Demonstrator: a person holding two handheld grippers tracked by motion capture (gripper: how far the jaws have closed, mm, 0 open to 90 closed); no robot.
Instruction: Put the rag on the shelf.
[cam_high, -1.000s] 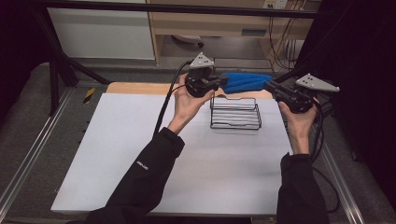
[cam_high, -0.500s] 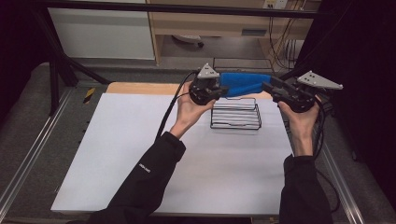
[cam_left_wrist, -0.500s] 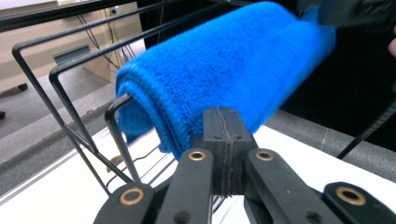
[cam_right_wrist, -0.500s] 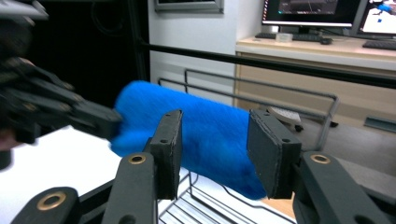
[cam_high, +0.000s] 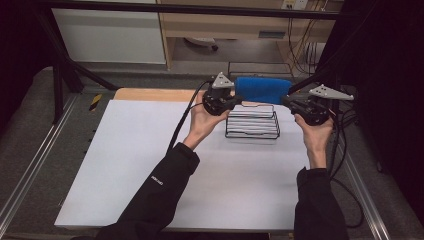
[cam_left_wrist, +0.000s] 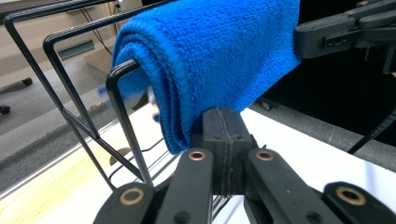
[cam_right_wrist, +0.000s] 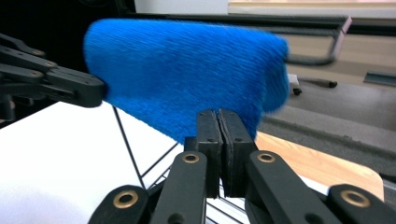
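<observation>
A bright blue towel (cam_high: 263, 89) hangs in the air between the two tongs, just above the far side of a black wire rack (cam_high: 252, 121). The towel is soft and fuzzy. It is folded over a few times, so it looks thick and a bit like a roll. In the left gripper view you can see the folded layers stacked at its end (cam_left_wrist: 177, 107).

The left gripper (cam_high: 235, 101) has its jaws pressed tight together, pinching the left end of the towel. The right gripper (cam_high: 287, 101) is also squeezed tight, pinching the right end. Both hold the towel by its lower edge, and it stretches flat and level from one to the other. It looks a little blurry in the right gripper view (cam_right_wrist: 187, 74).

The wire rack stands on the white bench (cam_high: 150, 165), near the far edge and toward the right side. Its thin black bars (cam_left_wrist: 116, 102) sit close under the towel. I cannot tell if the towel touches the rack's top bar. A strip of bare wood (cam_high: 150, 94) shows along the bench's far edge.
</observation>
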